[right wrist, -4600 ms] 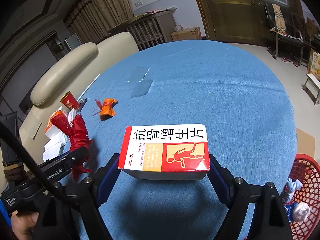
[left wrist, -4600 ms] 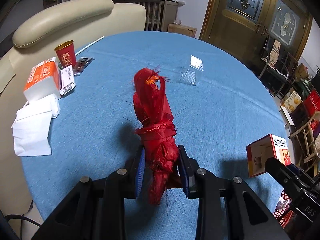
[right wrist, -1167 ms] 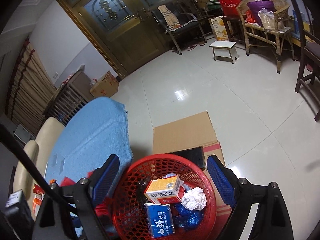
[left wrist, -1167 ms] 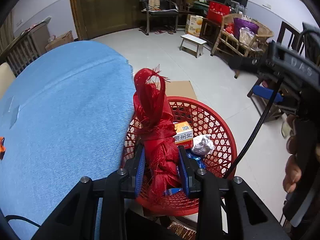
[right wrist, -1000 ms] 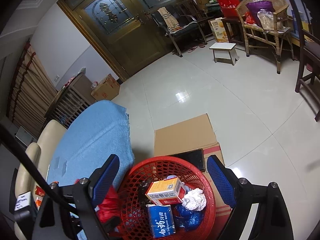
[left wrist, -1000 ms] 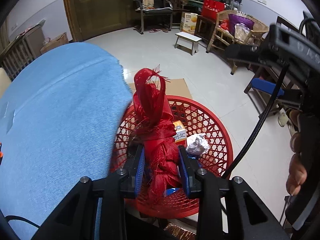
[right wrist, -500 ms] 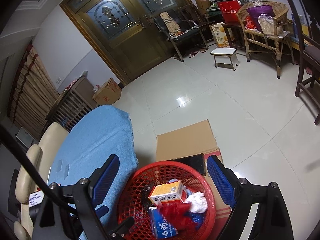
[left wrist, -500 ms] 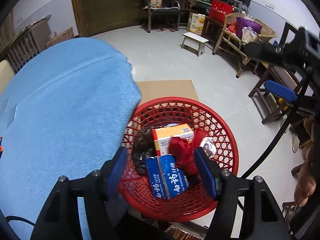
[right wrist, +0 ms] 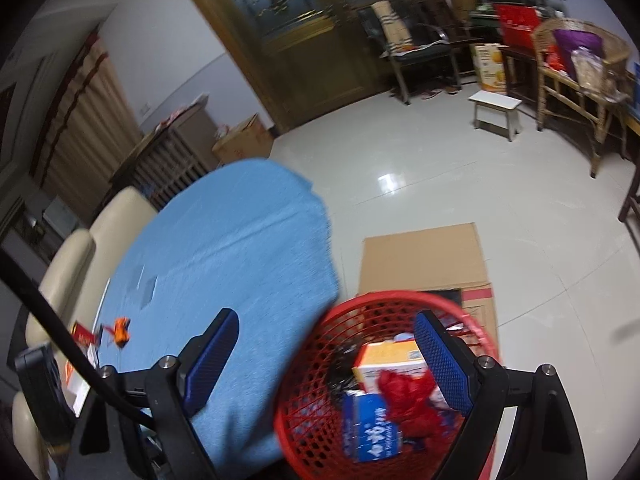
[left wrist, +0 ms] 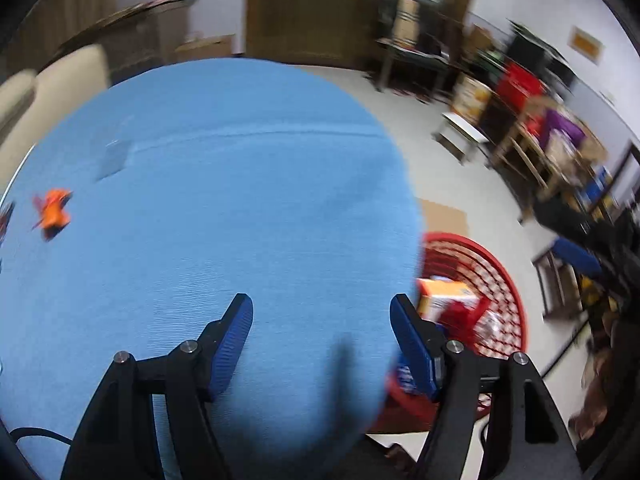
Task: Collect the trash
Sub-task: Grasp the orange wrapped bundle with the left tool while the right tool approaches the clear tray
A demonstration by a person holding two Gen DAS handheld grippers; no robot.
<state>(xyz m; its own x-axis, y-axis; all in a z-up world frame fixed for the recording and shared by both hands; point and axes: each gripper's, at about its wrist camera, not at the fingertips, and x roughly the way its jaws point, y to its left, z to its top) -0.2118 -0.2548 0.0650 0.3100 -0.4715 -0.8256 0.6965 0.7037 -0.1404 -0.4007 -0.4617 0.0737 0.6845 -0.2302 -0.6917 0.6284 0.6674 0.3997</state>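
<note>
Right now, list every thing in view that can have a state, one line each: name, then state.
left gripper: open, empty, over the table.
right gripper: open, empty, above the basket's edge.
red basket: upright on the floor beside the table, partly filled.
red bundle: lying inside the basket.
orange-and-white box: inside the basket.
blue carton: inside the basket.
orange wrapper: lying on the blue tablecloth.
cardboard: flat on the floor.

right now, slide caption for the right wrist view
Open right gripper above red basket holding red mesh bag and cartons.
</note>
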